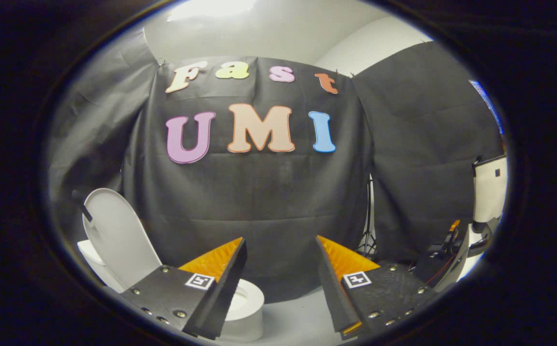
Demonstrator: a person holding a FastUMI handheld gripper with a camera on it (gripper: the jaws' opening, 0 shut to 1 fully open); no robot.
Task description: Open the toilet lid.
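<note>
Gripper view shows the jaws standing wide apart with nothing held between them; the gripper [280, 283] has only bare floor and the booth's black cloth wall [268, 192] in its gap. Each finger carries a small square printed marker on its upper face, and the left finger [211, 293] overlaps part of the toilet from this angle, though whether it touches it cannot be told. Just behind and below that left finger sits the white toilet bowl [247, 307], its seat ring showing beside the finger's inner edge. The toilet lid [117, 235] is already raised: it stands upright, tilted slightly back, to the left of and beyond the left finger, with its pale inner face turned toward the camera. A short dark bar pokes out near the lid's upper left edge; what it is cannot be told. The pale floor [297, 317] runs between the fingers up to the foot of the cloth wall. Beyond the right finger [340, 283], a thin tripod stand [368, 226] rises against the cloth, and farther right lie some dark pieces of equipment with orange parts [446, 245], beside a white panel [489, 192] standing upright.
</note>
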